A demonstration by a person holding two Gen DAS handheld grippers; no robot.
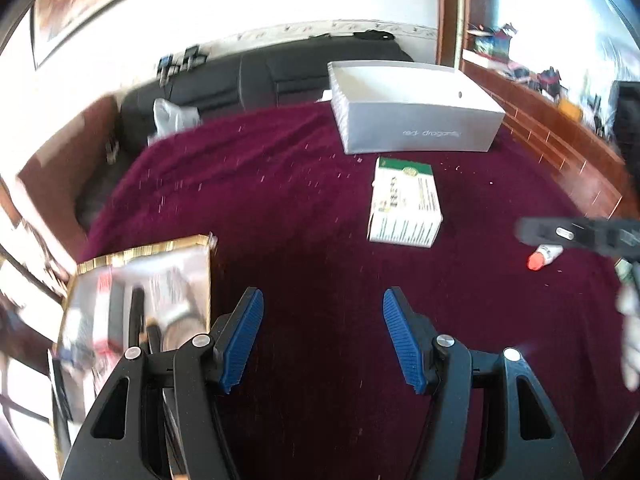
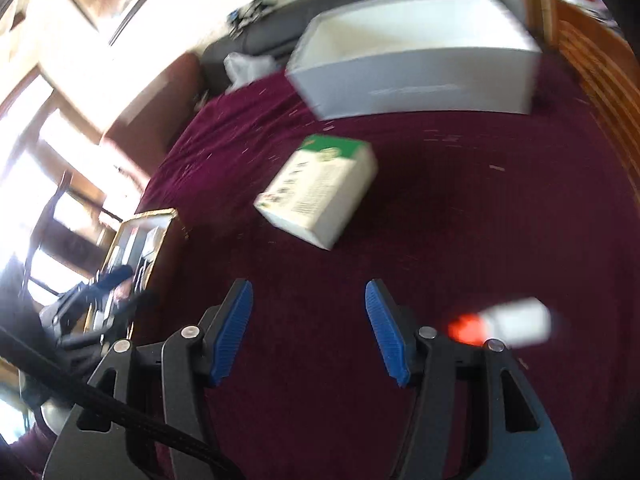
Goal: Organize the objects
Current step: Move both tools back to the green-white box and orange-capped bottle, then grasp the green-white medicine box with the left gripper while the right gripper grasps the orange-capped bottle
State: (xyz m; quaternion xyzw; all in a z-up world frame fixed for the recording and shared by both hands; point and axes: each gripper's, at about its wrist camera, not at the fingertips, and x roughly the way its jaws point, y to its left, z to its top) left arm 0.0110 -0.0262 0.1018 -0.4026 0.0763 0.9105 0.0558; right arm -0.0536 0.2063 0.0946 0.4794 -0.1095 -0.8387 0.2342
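Note:
An open grey shoebox (image 1: 416, 108) stands at the far side of the maroon cloth (image 1: 280, 200); it also shows in the right wrist view (image 2: 416, 56). A green and white carton (image 1: 406, 204) lies in front of it, also in the right wrist view (image 2: 320, 192). A small white tube with a red cap (image 1: 540, 258) lies to the right, close beside my right gripper's right finger (image 2: 508, 324). A gold-edged clear package (image 1: 140, 304) lies at the left. My left gripper (image 1: 323, 336) is open and empty above the cloth. My right gripper (image 2: 309, 326) is open and empty.
A dark sofa (image 1: 260, 76) with a white plastic bag (image 1: 172, 114) stands behind the table. A wooden cabinet (image 1: 560, 132) with clutter runs along the right. Part of the right gripper (image 1: 576, 234) shows at the right edge of the left wrist view.

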